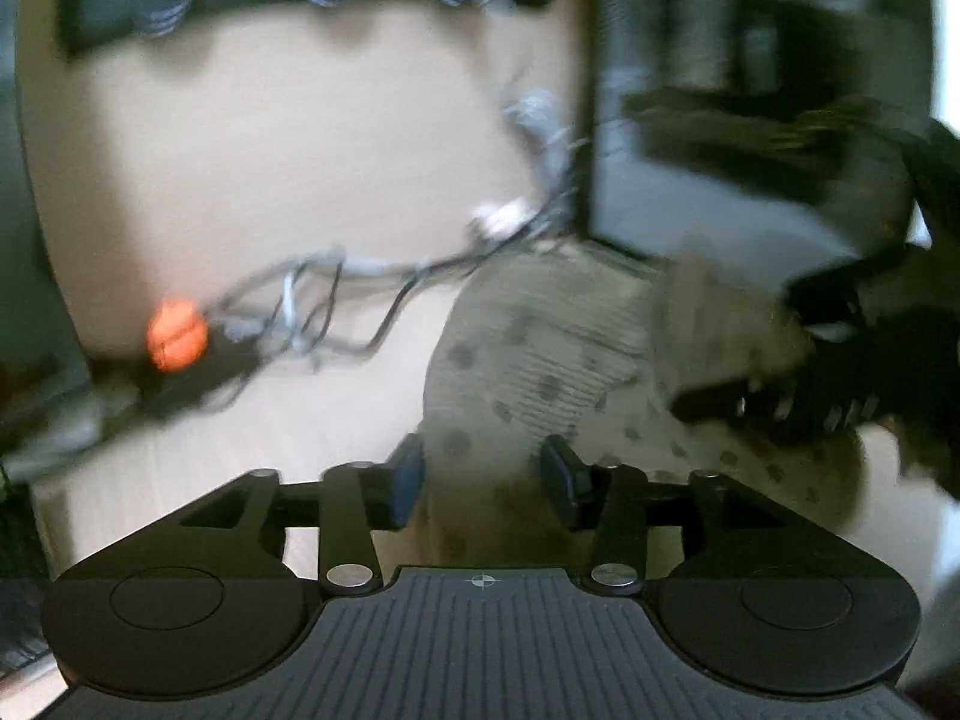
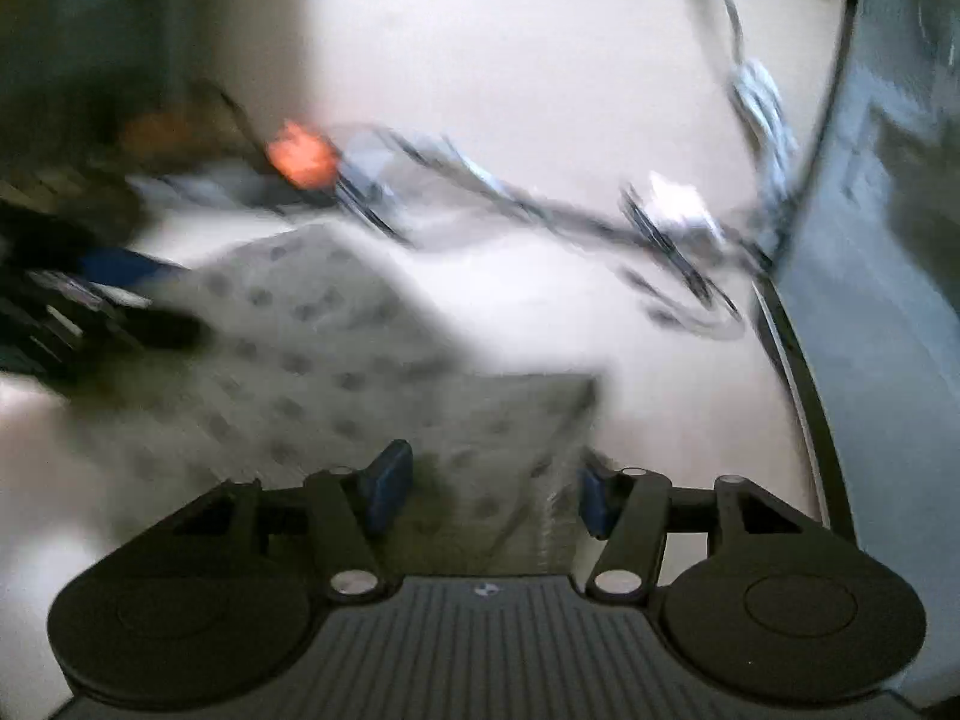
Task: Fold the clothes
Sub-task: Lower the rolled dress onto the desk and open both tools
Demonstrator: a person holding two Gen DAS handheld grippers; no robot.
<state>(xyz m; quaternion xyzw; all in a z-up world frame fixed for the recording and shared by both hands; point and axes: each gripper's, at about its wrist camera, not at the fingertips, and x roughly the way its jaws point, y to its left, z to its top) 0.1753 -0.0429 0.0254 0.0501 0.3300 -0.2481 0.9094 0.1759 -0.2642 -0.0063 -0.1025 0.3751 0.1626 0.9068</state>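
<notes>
A pale garment with grey dots [image 1: 540,348] lies crumpled on a light tabletop [image 1: 300,180]; both views are heavily blurred. My left gripper [image 1: 486,480] hovers over the cloth's near edge, its blue pads apart, with fabric showing in the gap and neither pad pressing on it. In the right wrist view the same garment [image 2: 312,348] spreads to the left, with a folded corner near the middle. My right gripper [image 2: 492,489] stands wide over that corner, pads clear of the cloth. The right gripper [image 1: 810,360] shows dark at the left wrist view's right edge.
A tangle of cables [image 1: 336,312] and an orange object [image 1: 177,342] lie behind the garment. A dark upright panel [image 1: 720,120] stands at the right, seen also as the grey panel [image 2: 888,240]. The other gripper [image 2: 78,312] shows dark at the left.
</notes>
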